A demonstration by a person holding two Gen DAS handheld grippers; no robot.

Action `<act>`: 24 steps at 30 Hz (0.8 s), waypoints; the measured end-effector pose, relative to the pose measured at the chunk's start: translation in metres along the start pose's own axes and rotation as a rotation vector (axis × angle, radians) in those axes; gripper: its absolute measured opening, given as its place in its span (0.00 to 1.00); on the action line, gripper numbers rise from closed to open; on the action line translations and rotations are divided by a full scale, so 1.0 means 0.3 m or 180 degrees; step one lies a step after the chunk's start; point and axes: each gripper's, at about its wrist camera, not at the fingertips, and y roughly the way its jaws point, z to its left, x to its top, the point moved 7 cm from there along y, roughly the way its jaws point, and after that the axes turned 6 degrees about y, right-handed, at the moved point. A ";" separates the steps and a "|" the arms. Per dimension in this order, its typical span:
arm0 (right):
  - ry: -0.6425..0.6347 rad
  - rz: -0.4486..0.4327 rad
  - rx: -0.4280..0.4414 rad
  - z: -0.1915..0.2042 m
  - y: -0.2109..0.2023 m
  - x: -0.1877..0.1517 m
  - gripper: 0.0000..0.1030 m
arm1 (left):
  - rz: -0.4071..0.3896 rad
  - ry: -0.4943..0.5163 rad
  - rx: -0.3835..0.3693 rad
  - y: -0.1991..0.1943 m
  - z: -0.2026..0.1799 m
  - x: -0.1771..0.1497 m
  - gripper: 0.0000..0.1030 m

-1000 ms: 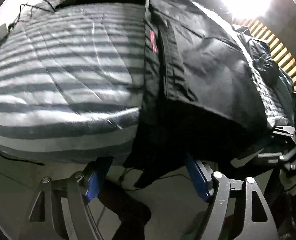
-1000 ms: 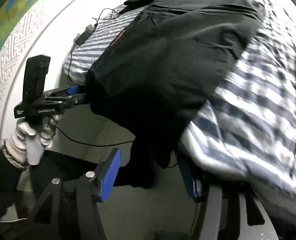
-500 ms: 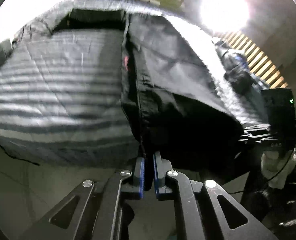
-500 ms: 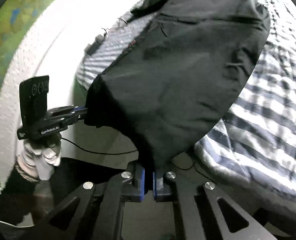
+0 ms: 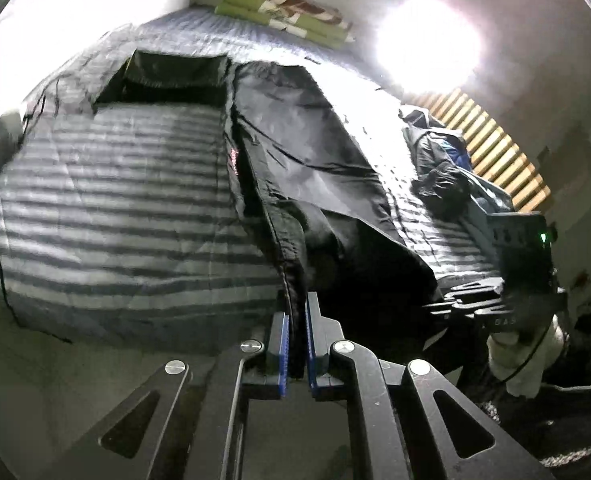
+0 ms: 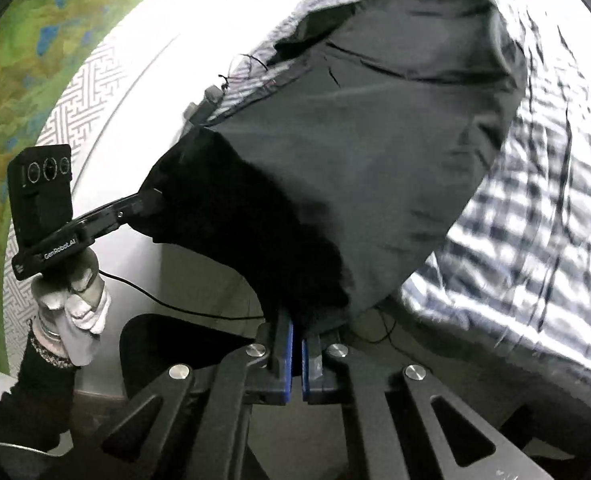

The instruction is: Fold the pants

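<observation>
Black pants (image 5: 295,152) lie lengthwise on a striped bed, with their near end lifted off the mattress. My left gripper (image 5: 297,316) is shut on the near edge of the pants, pinching a seam between its blue pads. In the right wrist view the same black pants (image 6: 367,152) stretch away over the bed, and my right gripper (image 6: 295,328) is shut on the other near corner. The left gripper (image 6: 151,200) also shows there at left, clamped on the cloth and held by a white-gloved hand (image 6: 75,300). The right gripper (image 5: 455,300) appears at the right of the left wrist view.
The bed's grey-striped quilt (image 5: 115,200) spreads left of the pants. Dark bundled clothes (image 5: 439,164) lie on the bed's far right near a slatted wooden panel (image 5: 495,144). Green pillows (image 5: 287,12) sit at the head. A cable (image 6: 175,304) hangs along the bed's side.
Both grippers went from open around the hanging pants edge to shut on it. They then rose, lifting the near end of the pants off the bed's edge.
</observation>
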 end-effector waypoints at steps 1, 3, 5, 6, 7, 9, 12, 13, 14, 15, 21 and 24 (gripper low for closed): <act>-0.0002 0.0008 -0.0014 -0.004 0.008 -0.001 0.02 | 0.0012 -0.0074 -0.0031 0.015 0.023 -0.008 0.06; -0.0026 0.0052 -0.0059 -0.010 0.024 0.002 0.02 | -0.0014 -0.0173 -0.0084 0.027 0.040 -0.004 0.06; -0.0053 0.0052 -0.0053 -0.002 0.023 0.017 0.02 | -0.0100 -0.0277 -0.0215 0.025 0.044 0.020 0.06; -0.0086 0.0053 -0.0017 0.013 0.013 0.032 0.02 | -0.0134 -0.0290 -0.0244 0.019 0.040 0.031 0.06; -0.0114 0.0036 0.0003 0.023 -0.002 0.040 0.02 | -0.0167 -0.0279 -0.0238 0.013 0.039 0.049 0.06; -0.0147 -0.0022 0.0084 0.052 -0.040 0.080 0.02 | -0.0201 -0.0259 -0.0268 0.005 0.034 0.097 0.06; -0.0111 -0.0115 0.0151 0.029 -0.110 0.143 0.02 | -0.0207 -0.0226 -0.0229 0.016 0.043 0.209 0.06; -0.0065 -0.0151 0.0156 0.014 -0.126 0.188 0.02 | -0.0217 -0.0209 -0.0221 0.024 0.044 0.255 0.06; -0.0019 -0.0182 0.0160 0.002 -0.137 0.223 0.02 | -0.0227 -0.0170 -0.0215 0.039 0.041 0.314 0.06; 0.0038 -0.0226 0.0189 -0.009 -0.146 0.272 0.02 | -0.0233 -0.0121 -0.0203 0.056 0.040 0.368 0.06; 0.0273 -0.0413 0.0083 -0.172 -0.162 0.578 0.02 | -0.0204 -0.0063 -0.0112 0.271 0.080 0.702 0.06; 0.0527 -0.0362 -0.0038 -0.320 -0.112 0.721 0.02 | -0.0140 -0.0168 -0.0082 0.425 0.127 0.811 0.06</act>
